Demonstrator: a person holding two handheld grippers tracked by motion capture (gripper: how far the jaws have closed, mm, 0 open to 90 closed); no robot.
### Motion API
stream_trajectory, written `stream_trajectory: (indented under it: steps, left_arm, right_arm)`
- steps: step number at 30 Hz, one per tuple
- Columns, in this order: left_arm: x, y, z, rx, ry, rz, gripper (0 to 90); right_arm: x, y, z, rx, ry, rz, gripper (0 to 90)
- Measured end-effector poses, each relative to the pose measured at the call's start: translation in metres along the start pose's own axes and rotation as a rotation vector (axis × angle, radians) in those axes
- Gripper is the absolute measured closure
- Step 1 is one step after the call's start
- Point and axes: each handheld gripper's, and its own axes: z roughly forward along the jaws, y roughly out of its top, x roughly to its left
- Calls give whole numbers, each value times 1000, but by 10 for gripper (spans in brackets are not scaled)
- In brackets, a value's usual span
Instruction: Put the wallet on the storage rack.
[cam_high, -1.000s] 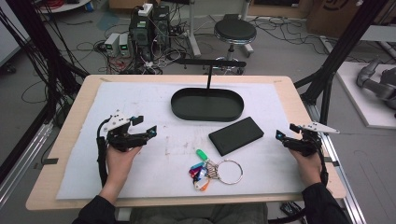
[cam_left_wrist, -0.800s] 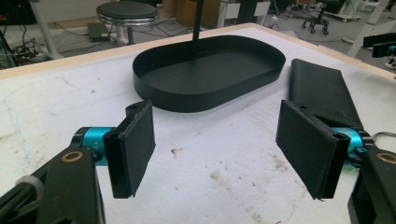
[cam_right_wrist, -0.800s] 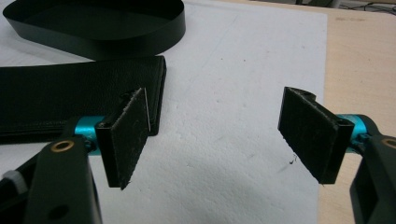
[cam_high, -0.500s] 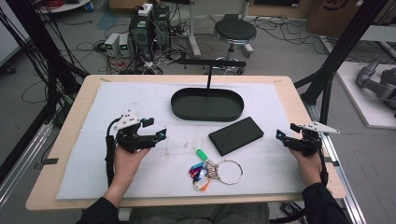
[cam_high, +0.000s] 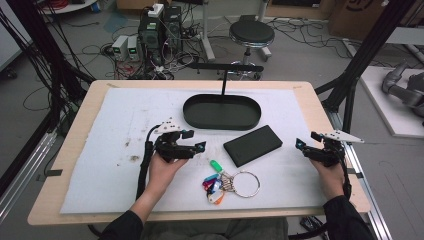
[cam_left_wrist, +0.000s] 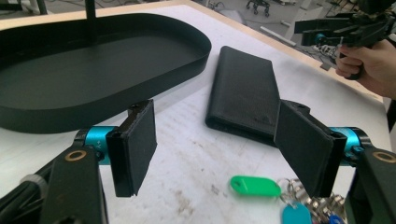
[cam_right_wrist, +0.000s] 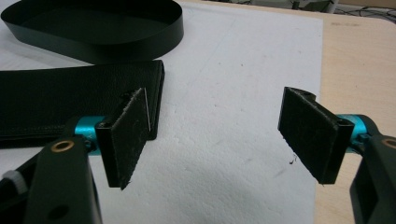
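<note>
A black oval tray (cam_high: 221, 112) sits at the back middle of the white mat, with a black wallet (cam_high: 253, 145) lying in front of it to the right. A key ring with coloured tags (cam_high: 225, 181) lies near the front. My left gripper (cam_high: 195, 140) hovers open just left of the green tag (cam_high: 215, 165) and points toward the wallet. In the left gripper view its jaws (cam_left_wrist: 217, 154) stand wide apart over bare mat, with the tray (cam_left_wrist: 140, 88), wallet (cam_left_wrist: 243, 93) and green tag (cam_left_wrist: 254, 185) ahead. My right gripper (cam_high: 305, 142) is open to the right of the wallet, and nothing lies between its jaws (cam_right_wrist: 219, 140).
A white mat (cam_high: 110, 150) covers most of the wooden table (cam_high: 320, 107). An upright post with a crossbar (cam_high: 223, 75) rises from the tray's far side. Beyond the table stand a stool (cam_high: 251, 34) and electronics with cables (cam_high: 150, 35).
My left gripper has moved right and slightly forward, toward the keys and wallet. The right gripper has stayed in place.
</note>
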Motion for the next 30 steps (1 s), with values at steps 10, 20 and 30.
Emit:
stream_trajectory:
  steps: [10, 20, 30]
  left_arm:
    - [-2, 6, 48, 67, 1, -22, 348]
    - [-2, 7, 89, 126, -11, -82, 390]
    - [0, 2, 115, 213, -7, -140, 398]
  right_arm:
    - [0, 0, 0, -1, -2, -1, 252]
    - [2, 1, 1, -3, 0, -11, 254]
    - [2, 2, 1, -6, 2, -16, 254]
